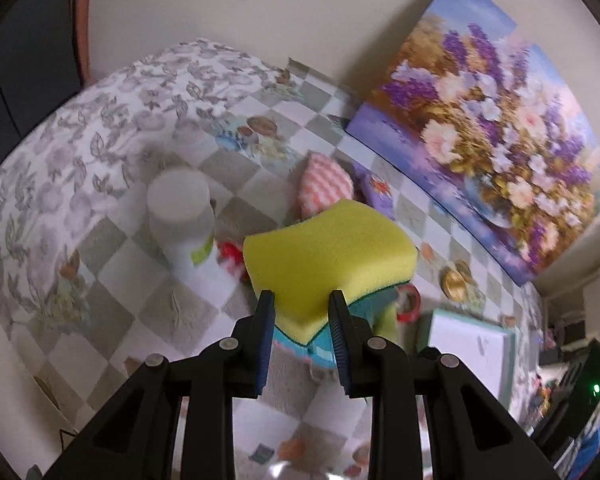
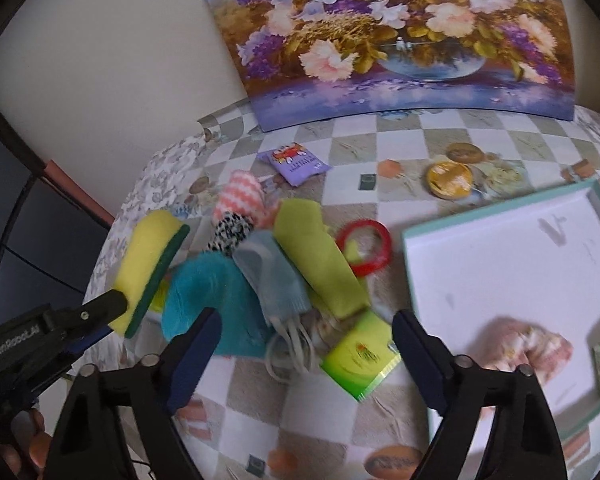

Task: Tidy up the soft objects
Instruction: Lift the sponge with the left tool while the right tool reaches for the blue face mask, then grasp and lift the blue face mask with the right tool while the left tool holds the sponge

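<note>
Sponge (image 1: 328, 248), yellow with a dark green scouring layer, is pinched at its near corner by my left gripper (image 1: 302, 312), whose blue pads press into the foam on both sides. It hangs clear above the checkered tablecloth (image 1: 112, 240), its long axis running away from the jaws toward the far side and the flower painting (image 1: 488, 132); the yellow face looks up at my left camera and the green face points down. From my right wrist the same sponge appears on the left, edge-on, stretching from near to far with the green layer on its right flank. My right gripper (image 2: 306, 330) is spread wide with nothing between its fingers, above a pile of soft things: a teal cloth (image 2: 208, 292), a grey-blue cloth (image 2: 272, 276) and a lime cloth (image 2: 316, 256), with a red ring (image 2: 366, 248) just beyond. To the right lies a white tray (image 2: 512, 256) holding a pinkish cloth (image 2: 528, 344). A white bottle (image 1: 180, 216) stands left of the sponge.
</note>
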{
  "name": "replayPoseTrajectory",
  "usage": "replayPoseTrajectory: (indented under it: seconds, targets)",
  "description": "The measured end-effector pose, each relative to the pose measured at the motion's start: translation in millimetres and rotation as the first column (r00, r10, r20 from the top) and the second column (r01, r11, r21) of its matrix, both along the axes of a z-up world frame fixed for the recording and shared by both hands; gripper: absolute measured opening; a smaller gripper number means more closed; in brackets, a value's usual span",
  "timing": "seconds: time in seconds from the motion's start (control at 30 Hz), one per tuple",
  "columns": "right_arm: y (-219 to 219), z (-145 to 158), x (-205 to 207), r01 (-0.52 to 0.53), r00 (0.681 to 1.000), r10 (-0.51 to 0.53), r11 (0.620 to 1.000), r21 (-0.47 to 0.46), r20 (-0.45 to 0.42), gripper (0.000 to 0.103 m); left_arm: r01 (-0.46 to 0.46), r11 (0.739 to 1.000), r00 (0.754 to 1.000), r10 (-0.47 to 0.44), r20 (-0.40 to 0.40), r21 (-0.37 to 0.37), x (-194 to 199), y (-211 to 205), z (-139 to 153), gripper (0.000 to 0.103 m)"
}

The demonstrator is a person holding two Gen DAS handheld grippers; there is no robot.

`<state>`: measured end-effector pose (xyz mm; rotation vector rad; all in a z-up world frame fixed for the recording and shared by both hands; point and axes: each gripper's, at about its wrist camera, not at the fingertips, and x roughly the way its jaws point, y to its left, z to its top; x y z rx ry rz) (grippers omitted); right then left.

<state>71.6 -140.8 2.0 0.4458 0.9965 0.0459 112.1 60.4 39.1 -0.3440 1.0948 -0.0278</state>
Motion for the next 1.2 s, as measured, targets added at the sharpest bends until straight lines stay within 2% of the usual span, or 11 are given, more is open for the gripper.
replayPoseTrajectory:
  seconds: [0.13,0.23,0.33,0.47,0.53,0.6,0.73,0.77,1.0,1.2]
  targets:
    - [0,-9,22,0.014,1.000,-0.013,0.999,0.050,-0.016,0.081,-0.033,0.999,0.999,0.033,0.005,0.001,22,1,2,0.028]
    - [1,-16,37,0.017,1.000,-0.015,0.997,0.079,-0.025,0.073,-0.049,0.999,0.999,0.049,0.008,-0.003,38,0,2,0.028]
    - [8,-21,47,0.000,1.000,0.003,0.995,0.100,-0.029,0.071,-0.051,0.998,0.998,0.049,0.028,0.047,47,-6,-1,0.028]
    - [23,-23,58,-0.035,0.999,0.038,0.995,0.093,-0.029,0.055,-0.045,0.997,0.999,0.044,0.014,0.060,54,-10,-9,0.028]
    - [29,-22,61,-0.045,0.999,0.047,0.996,0.076,-0.021,0.054,-0.039,0.998,0.999,0.038,0.014,0.053,55,-11,-10,0.028]
    - [34,-22,62,-0.045,0.999,0.046,0.997,0.068,-0.015,0.044,-0.028,0.999,1.000,0.027,0.012,0.044,55,-13,-11,0.028]
    - [37,-23,63,-0.047,0.999,0.047,0.996,0.079,-0.003,0.037,-0.028,0.999,1.000,0.028,0.002,0.030,56,-10,-14,0.028]
    - [36,-23,63,-0.040,0.999,0.040,0.996,0.079,0.001,0.030,-0.035,0.999,0.999,0.035,0.000,0.027,56,-7,-15,0.028]
    - [22,-31,62,0.000,1.000,0.002,0.993,0.116,-0.020,0.026,-0.052,0.999,0.999,0.052,0.005,0.014,58,2,-12,0.028]
    - [17,-15,59,-0.005,1.000,0.003,0.992,0.125,0.018,0.026,-0.060,0.998,0.998,0.059,0.008,0.017,58,5,-10,0.028]
